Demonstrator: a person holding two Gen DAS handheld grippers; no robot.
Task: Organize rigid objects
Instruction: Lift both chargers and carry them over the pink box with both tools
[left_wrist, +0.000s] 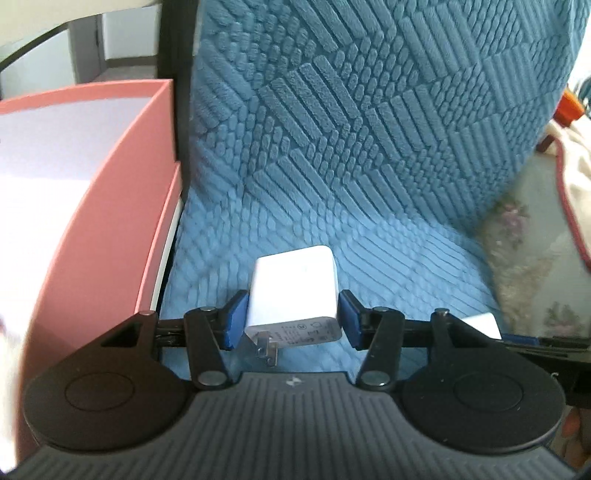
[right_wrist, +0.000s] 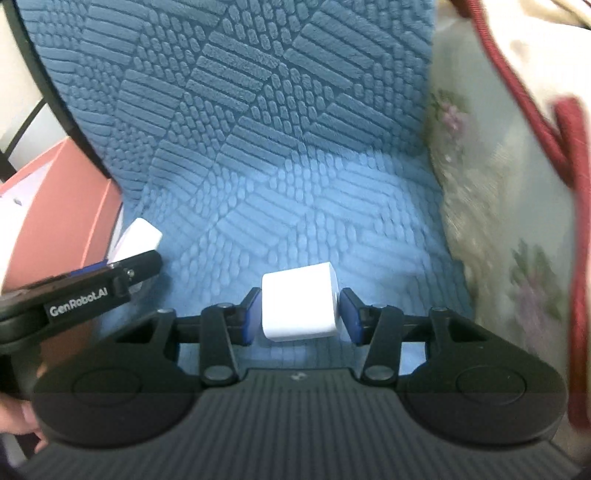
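Over blue sofa cover (left_wrist: 369, 147) beside pink box (left_wrist: 122, 229), each gripper (left_wrist: 291, 317) (right_wrist: 299, 312) clamping a white charger (left_wrist: 295, 288) (right_wrist: 299, 306)

Blue seat cover (left_wrist: 369, 129) with ribbed geometric blocks, plain white charger (left_wrist: 291, 284), salmon-pink box (left_wrist: 107, 236) at nine o'clock, cream floral cushion (right_wrist: 498, 221) with red piping at three o'clock

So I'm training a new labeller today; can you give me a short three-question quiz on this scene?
1. True or false: each gripper holds a white charger.
2. Which charger shows its metal prongs toward the camera: the one in the left gripper or the right gripper?
3. What colour is the open box beside the blue cushion?

Key: 1 true: left charger, right charger. 2 left. 3 pink.
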